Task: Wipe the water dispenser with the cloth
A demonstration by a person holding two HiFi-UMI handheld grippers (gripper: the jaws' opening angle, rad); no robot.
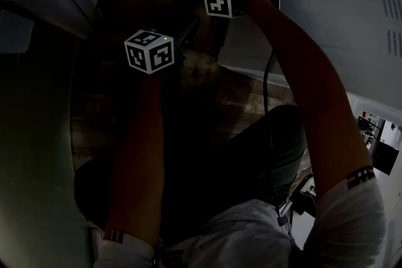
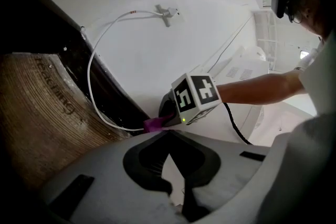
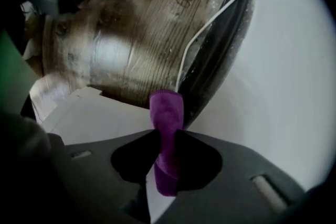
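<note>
A white panel (image 3: pixel 273 86) stands beside a dark gap and a brown ribbed surface (image 3: pixel 131 34). The right gripper (image 3: pixel 167 136) pinches the purple cloth (image 3: pixel 167 110), and the cloth's end sticks out close to the panel's dark edge. The left gripper (image 2: pixel 168 134) has its 2 jaws together with nothing between them, near a white cable (image 2: pixel 92 86).

soft purple cloth (image 3: pixel 167 134); smooth white dispenser panel (image 3: pixel 278 86).
</note>
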